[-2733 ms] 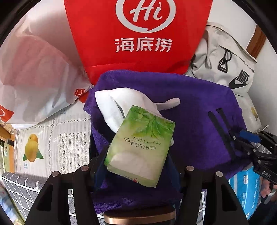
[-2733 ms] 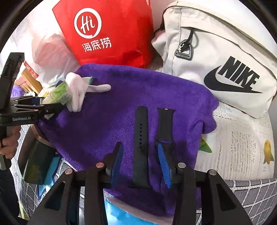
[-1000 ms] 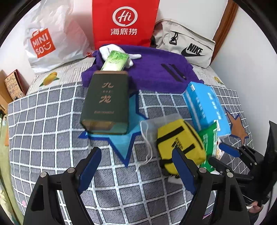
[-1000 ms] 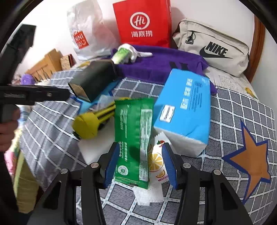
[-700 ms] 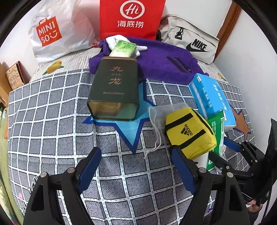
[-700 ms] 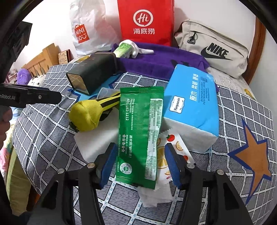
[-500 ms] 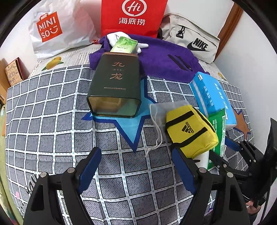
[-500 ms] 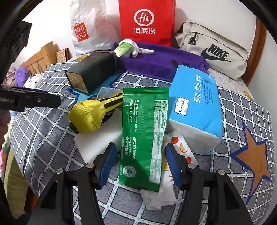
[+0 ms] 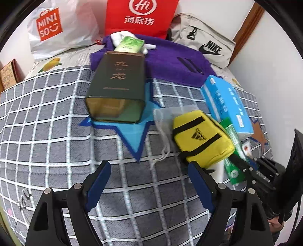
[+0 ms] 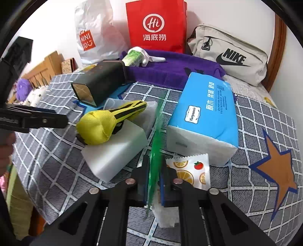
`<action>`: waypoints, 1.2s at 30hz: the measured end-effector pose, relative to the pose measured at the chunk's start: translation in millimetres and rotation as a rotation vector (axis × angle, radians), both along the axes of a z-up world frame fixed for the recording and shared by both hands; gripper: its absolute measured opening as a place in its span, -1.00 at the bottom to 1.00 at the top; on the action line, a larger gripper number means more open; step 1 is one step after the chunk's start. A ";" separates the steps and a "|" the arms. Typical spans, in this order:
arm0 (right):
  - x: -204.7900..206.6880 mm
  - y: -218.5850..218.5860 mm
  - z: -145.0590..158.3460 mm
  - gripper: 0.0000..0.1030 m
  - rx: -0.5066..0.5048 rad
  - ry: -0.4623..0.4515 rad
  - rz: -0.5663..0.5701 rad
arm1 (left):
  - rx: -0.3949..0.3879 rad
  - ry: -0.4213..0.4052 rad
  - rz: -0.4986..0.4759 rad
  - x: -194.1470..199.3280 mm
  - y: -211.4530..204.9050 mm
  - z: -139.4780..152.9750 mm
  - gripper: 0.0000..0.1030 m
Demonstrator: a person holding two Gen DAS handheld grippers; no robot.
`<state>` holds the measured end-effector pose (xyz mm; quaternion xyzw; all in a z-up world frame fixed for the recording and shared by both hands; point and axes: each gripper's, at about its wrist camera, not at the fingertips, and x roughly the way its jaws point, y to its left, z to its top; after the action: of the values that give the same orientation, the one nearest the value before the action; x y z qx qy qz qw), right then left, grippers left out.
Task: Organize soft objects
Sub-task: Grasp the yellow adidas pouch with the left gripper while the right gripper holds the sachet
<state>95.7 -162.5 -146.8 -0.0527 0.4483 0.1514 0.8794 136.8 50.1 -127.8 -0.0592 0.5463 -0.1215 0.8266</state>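
My right gripper is shut on the near end of a flat green packet, held edge-on just above the bed; it also shows in the left wrist view. A yellow Adidas pouch lies on a white block. A blue tissue pack lies to the right. My left gripper is open and empty over the checked blanket, just near-left of the pouch. A purple towel at the back holds a white glove, a small green tissue pack and two black watch straps.
A dark green tin lies on its side left of the pouch. A fruit-print sachet lies by the right gripper. A red bag, a Miniso bag and a Nike bag stand against the wall.
My right gripper has closed on the green packet and turned it edge-on, uncovering the sachet. Both grippers pulled back earlier from the towel; the left released the small green tissue pack there.
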 end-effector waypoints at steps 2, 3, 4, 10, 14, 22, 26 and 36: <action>-1.0 -2.9 -0.6 -0.86 0.016 0.007 0.006 | -0.016 -0.004 -0.018 1.8 -7.6 0.5 0.60; -1.5 -4.3 -0.4 -0.86 0.022 0.006 0.003 | -0.022 -0.006 -0.027 2.5 -12.1 0.8 0.60; -2.4 -6.2 -0.1 -0.87 0.033 0.002 0.000 | -0.024 -0.008 -0.035 2.8 -15.5 1.2 0.60; 2.5 -12.1 -3.6 -0.87 0.089 0.034 0.002 | -0.033 -0.041 -0.094 1.1 -34.2 10.7 0.60; 12.8 -8.7 -5.2 -0.81 0.096 0.051 0.005 | -0.033 -0.046 -0.097 0.1 -33.1 13.5 0.60; 20.8 -6.1 -10.7 -0.87 0.127 0.051 0.004 | -0.055 -0.049 -0.139 -0.5 -44.6 12.3 0.60; 6.7 -14.6 3.2 -0.89 0.128 0.015 -0.006 | -0.068 -0.046 -0.169 3.7 -58.1 9.7 0.60; -16.6 -39.0 20.1 -0.90 0.137 -0.017 -0.042 | -0.129 0.018 -0.128 25.8 -76.2 -16.3 0.60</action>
<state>79.1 -201.5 -126.6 0.0157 0.4306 0.1625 0.8877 162.7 -26.1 -144.1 -0.0783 0.5476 -0.2085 0.8066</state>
